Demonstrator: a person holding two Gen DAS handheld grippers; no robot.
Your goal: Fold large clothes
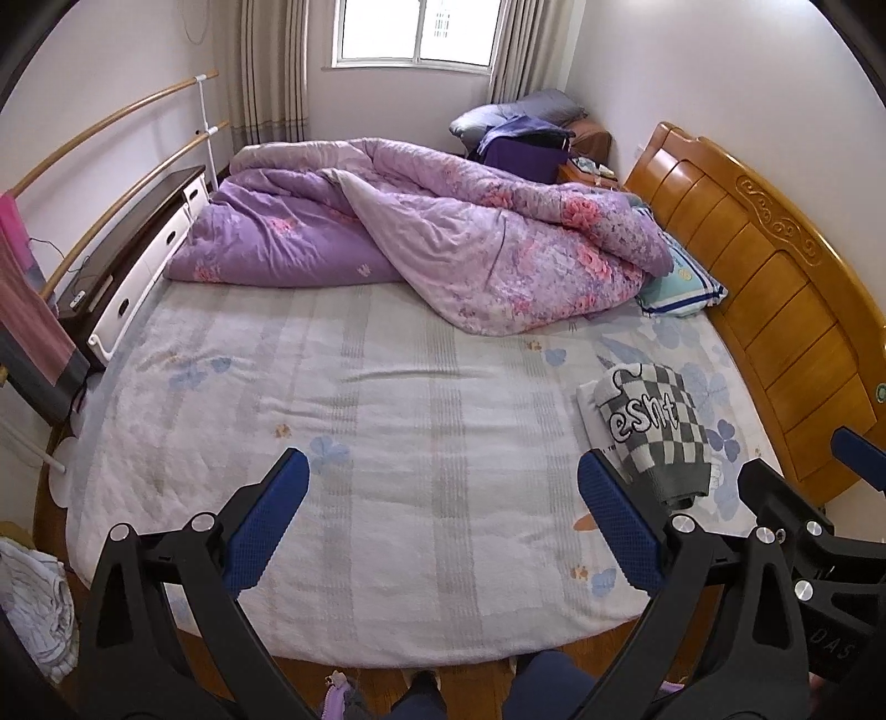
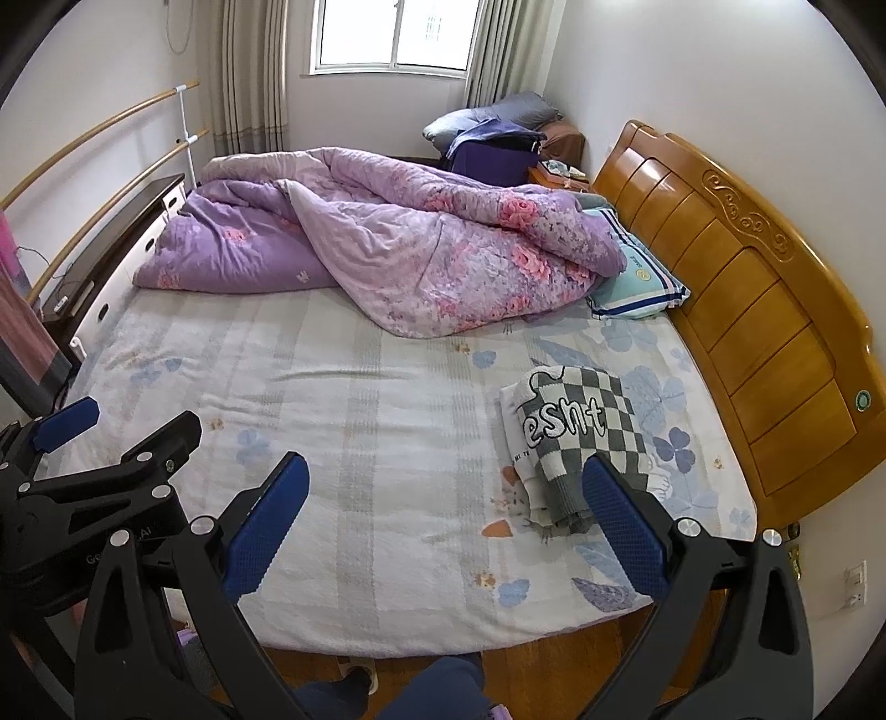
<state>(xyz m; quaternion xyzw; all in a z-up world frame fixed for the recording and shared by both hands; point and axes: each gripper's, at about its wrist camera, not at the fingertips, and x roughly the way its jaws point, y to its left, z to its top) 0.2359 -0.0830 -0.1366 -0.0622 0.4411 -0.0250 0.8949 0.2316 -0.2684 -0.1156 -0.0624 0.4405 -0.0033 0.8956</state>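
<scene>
Daylight from the window (image 1: 412,30) falls on a bed (image 1: 387,399) whose pale striped sheet lies mostly bare. Taking the wooden headboard (image 1: 775,299) as the landmark: a checked grey-and-white sweater (image 2: 581,437), already folded into a compact stack on top of a white garment (image 2: 512,432), sits just beside the headboard near the bed's front edge. A rumpled purple floral quilt (image 1: 443,238) is heaped along the far side of the bed, its one end reaching the headboard and half covering a light blue pillow (image 2: 637,282).

Both tools hang above the bed's front edge, holding nothing. The left gripper (image 1: 443,520) has its jaws spread wide, and the right gripper (image 2: 443,526) is equally agape, with its right finger in front of the sweater's near end.

The knit looks soft, limp and fairly light, likely to sag and unroll if lifted by one corner. I would judge it best pinched at two corners of a folded edge, one tool on each.

Only the left wrist view shows crumpled pale cloth (image 1: 33,603) on the floor, well away from the headboard. Only the right wrist view shows wall sockets (image 2: 853,587) below the headboard's near end.
</scene>
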